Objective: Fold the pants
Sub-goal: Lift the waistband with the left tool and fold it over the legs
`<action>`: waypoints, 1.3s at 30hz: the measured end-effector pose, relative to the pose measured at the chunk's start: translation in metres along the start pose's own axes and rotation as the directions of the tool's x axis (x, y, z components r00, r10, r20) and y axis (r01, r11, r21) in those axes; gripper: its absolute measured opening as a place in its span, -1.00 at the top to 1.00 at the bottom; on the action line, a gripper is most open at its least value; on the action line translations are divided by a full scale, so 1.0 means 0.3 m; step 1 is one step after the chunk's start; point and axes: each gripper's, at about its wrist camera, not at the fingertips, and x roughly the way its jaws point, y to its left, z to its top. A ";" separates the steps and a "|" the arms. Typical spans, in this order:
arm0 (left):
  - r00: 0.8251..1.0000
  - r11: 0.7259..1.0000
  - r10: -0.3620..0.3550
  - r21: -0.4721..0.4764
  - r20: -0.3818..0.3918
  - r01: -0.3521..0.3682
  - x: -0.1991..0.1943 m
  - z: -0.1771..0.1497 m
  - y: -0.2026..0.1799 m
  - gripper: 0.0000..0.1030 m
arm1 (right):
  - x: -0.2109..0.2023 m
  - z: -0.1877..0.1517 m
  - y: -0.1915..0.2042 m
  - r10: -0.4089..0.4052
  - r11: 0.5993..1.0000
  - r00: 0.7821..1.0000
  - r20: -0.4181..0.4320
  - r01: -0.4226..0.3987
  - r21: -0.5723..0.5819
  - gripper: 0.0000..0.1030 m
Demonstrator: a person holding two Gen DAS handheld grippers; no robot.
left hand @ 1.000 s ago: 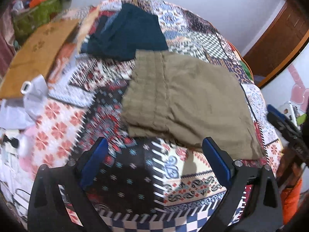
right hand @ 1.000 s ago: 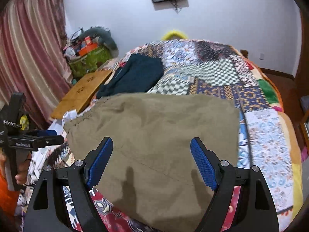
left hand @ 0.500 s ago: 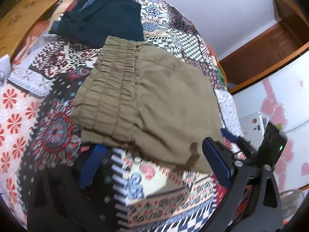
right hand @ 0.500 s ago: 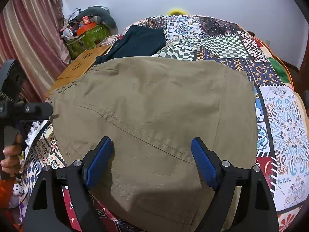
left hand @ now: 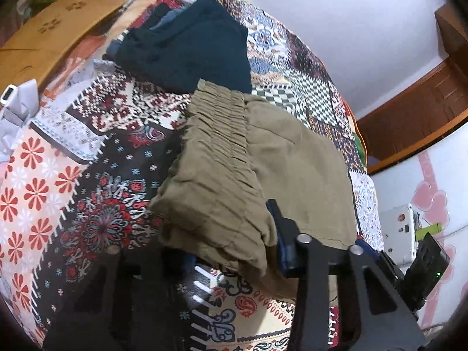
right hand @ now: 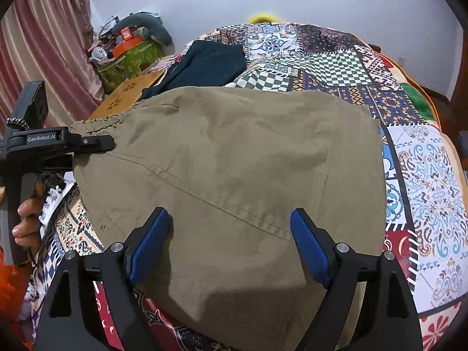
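Left tool (left hand: 234, 251) clamped on olive pants (right hand: 234, 175) waistband corner, right tool (right hand: 231, 245) wide above them

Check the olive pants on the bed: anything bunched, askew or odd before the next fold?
Yes. The near waistband corner of the olive pants is bunched and lifted off the patchwork quilt where the left gripper has closed on it; the layers there look rumpled. The right gripper hangs open over flat fabric.

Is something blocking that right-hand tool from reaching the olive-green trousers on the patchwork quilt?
Nothing visible does. The right gripper hangs with jaws open right over the olive-green trousers; the folded dark navy garment lies well beyond them.
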 end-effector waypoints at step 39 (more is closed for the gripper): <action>0.972 0.787 -0.034 0.606 0.231 -0.116 -0.256 -0.121 -0.638 0.44 | -0.079 -0.097 -0.109 0.006 0.993 1.000 0.018 -0.008 0.121 -0.60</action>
